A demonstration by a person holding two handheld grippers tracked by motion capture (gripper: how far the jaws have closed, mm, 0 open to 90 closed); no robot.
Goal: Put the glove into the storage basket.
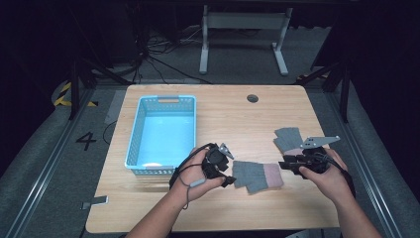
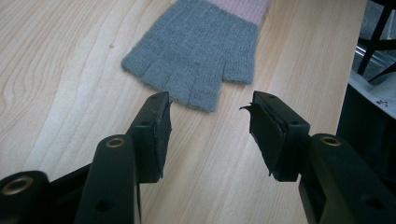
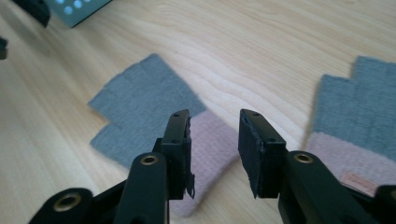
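High view: blue basket (image 1: 163, 136) on the table (image 1: 223, 208); just right of it, a grey-and-pink glove (image 1: 257, 176) lies flat, a second glove (image 1: 288, 140) farther right. Left gripper (image 2: 211, 109) open at the first glove's finger ends; right gripper (image 3: 215, 123) open over its pink cuff, gripping nothing

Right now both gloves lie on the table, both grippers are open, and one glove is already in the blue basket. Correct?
Not quite: the blue basket holds no glove. The high view shows one glove between the left gripper and right gripper, the other glove beside the right gripper; both lie on the table.
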